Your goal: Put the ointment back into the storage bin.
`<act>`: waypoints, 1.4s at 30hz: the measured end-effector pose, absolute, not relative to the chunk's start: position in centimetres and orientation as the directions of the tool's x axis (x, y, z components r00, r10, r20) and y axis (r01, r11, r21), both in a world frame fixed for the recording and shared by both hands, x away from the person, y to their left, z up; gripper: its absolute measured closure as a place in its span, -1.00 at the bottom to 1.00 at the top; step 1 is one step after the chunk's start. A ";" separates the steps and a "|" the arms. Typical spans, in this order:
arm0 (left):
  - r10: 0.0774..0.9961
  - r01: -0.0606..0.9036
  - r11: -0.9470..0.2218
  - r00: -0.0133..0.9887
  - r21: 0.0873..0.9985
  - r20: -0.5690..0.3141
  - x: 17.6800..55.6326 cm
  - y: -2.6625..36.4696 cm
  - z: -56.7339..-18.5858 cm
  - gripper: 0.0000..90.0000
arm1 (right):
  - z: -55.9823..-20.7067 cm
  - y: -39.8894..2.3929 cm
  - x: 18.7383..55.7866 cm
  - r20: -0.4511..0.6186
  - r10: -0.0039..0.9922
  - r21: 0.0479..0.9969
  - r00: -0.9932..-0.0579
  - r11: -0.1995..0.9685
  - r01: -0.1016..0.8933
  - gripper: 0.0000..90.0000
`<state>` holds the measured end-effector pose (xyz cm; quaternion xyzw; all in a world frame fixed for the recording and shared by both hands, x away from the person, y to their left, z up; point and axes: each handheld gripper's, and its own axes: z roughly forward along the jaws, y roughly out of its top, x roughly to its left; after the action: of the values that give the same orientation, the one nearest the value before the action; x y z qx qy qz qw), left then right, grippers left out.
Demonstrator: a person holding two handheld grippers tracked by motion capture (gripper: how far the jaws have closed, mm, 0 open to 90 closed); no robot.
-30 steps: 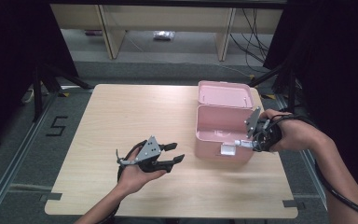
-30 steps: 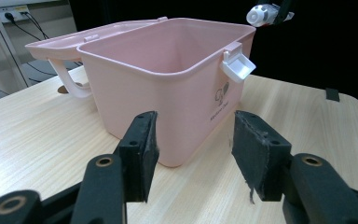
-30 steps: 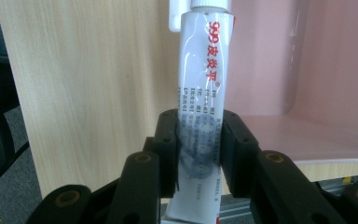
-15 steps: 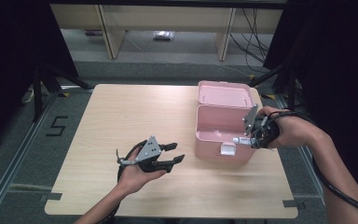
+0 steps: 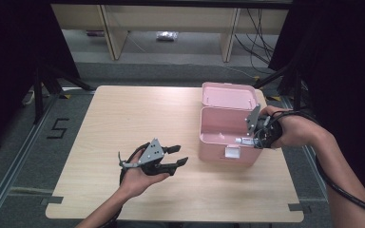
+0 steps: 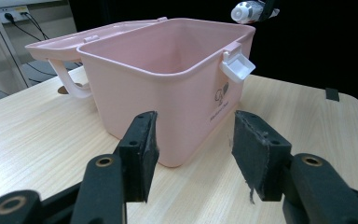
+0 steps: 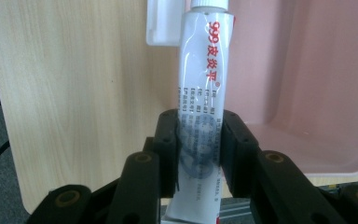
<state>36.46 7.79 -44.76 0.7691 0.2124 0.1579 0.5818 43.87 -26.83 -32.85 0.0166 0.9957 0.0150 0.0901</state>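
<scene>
A pink box (image 5: 216, 151) stands open at the table's right, its lid (image 5: 228, 95) folded back. My right gripper (image 5: 253, 137) hovers at the box's front right corner, shut on a white tube (image 5: 241, 140) with red print. In the right gripper view the tube (image 7: 205, 70) sticks out past the pads (image 7: 168, 149), its cap above the box's white latch (image 7: 163, 23) and front rim. My left gripper (image 5: 181, 155) stands open near the table's front, left of the box. Its jaws (image 6: 193, 156) point at the box (image 6: 168, 93) with nothing between them.
The wooden table (image 5: 123, 114) has bare room to the left of the box and behind my left hand. Its right edge lies just under my right hand. Shelf legs and cables stand on the floor beyond the far edge.
My right gripper, with the tube in it, has shifted slightly up and in toward the box's rim. The left gripper has stayed put.
</scene>
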 end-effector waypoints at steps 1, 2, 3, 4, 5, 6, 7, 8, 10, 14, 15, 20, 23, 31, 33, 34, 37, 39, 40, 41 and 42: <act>0.511 0.143 -0.233 0.860 0.962 -0.004 36.5 7.8 -44.8 0.10 | -32.8 -26.8 43.9 -0.181 0.038 0.032 -0.983 0.999 0.032 0.59; 0.511 0.143 -0.234 0.860 0.962 -0.004 36.5 7.8 -44.8 0.10 | -32.9 -26.8 43.8 -0.176 0.063 0.031 -0.982 0.998 0.058 0.59; 0.511 0.145 -0.233 0.859 0.962 -0.006 36.5 7.8 -44.8 0.10 | -32.9 -26.8 44.1 -0.178 0.029 0.042 -0.984 0.999 0.022 0.59; 0.510 0.145 -0.233 0.860 0.962 -0.006 36.5 7.8 -44.8 0.10 | -32.9 -26.8 44.0 -0.180 0.044 0.034 -0.983 0.999 0.038 0.59; 0.509 0.143 -0.238 0.861 0.961 -0.002 36.5 7.8 -44.8 0.10 | -32.9 -26.7 44.1 -0.175 0.039 0.025 -0.984 0.999 0.036 0.59; 0.508 0.142 -0.238 0.861 0.961 -0.001 36.5 7.8 -44.8 0.09 | -33.0 -26.7 44.3 -0.179 0.010 0.043 -0.984 0.999 0.002 0.59; 0.509 0.142 -0.238 0.861 0.961 -0.002 36.5 7.7 -44.8 0.09 | -33.0 -26.7 44.4 -0.179 0.020 0.038 -0.984 0.999 0.013 0.59; 0.509 0.142 -0.239 0.861 0.961 -0.001 36.4 7.7 -44.8 0.10 | -33.0 -26.6 44.4 -0.183 0.028 0.031 -0.983 0.999 0.022 0.59; 0.508 0.142 -0.238 0.861 0.961 -0.001 36.5 7.7 -44.8 0.09 | -32.9 -26.7 44.4 -0.179 0.040 0.035 -0.983 0.999 0.034 0.59; 0.505 0.140 -0.229 0.863 0.963 -0.006 36.5 7.7 -44.9 0.09 | -32.8 -26.5 44.4 -0.179 0.069 0.027 -0.981 0.997 0.066 0.59; 0.508 0.143 -0.239 0.861 0.961 -0.001 36.4 7.7 -44.8 0.09 | -32.8 -26.5 44.8 -0.177 0.009 0.048 -0.984 0.999 0.000 0.59; 0.508 0.142 -0.237 0.861 0.961 -0.002 36.4 7.8 -44.9 0.09 | -32.8 -26.4 45.0 -0.182 0.035 0.046 -0.983 0.999 0.027 0.59; 0.511 0.147 -0.236 0.860 0.961 -0.006 36.4 7.8 -45.0 0.09 | -32.9 -26.3 45.1 -0.179 0.040 0.039 -0.983 0.999 0.033 0.59; 0.509 0.149 -0.236 0.860 0.960 -0.008 36.4 7.7 -45.1 0.09 | -33.3 -26.0 45.6 -0.177 0.026 0.039 -0.984 0.999 0.020 0.59; 0.509 0.149 -0.236 0.861 0.960 -0.009 36.4 7.7 -45.1 0.09 | -33.4 -25.9 45.8 -0.175 -0.002 0.046 -0.984 0.999 -0.011 0.59; 0.509 0.149 -0.235 0.861 0.961 -0.009 36.4 7.7 -45.1 0.09 | -33.4 -25.9 45.9 -0.174 0.007 0.043 -0.985 0.999 -0.001 0.59; 0.508 0.148 -0.232 0.861 0.961 -0.010 36.4 7.7 -45.1 0.09 | -33.3 -25.8 46.0 -0.179 0.001 0.043 -0.984 0.999 -0.007 0.59; 0.510 0.150 -0.230 0.860 0.962 -0.012 36.4 7.7 -45.1 0.09 | -33.3 -25.7 46.0 -0.181 -0.003 0.048 -0.983 0.999 -0.012 0.59; 0.510 0.150 -0.232 0.860 0.961 -0.011 36.4 7.7 -45.1 0.09 | -33.3 -25.7 46.0 -0.175 0.005 0.046 -0.985 0.999 -0.003 0.58; 0.509 0.150 -0.234 0.861 0.961 -0.010 36.4 7.7 -45.1 0.09 | -33.4 -25.7 46.0 -0.182 0.013 0.041 -0.983 0.999 0.006 0.59; 0.509 0.150 -0.234 0.861 0.961 -0.010 36.3 7.7 -45.1 0.09 | -33.4 -25.6 46.0 -0.183 0.014 0.043 -0.983 0.999 0.006 0.59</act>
<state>36.35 7.69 -45.14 0.7700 0.2138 0.1547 0.5809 46.03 -25.62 -33.40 0.0052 0.9955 0.0209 0.0922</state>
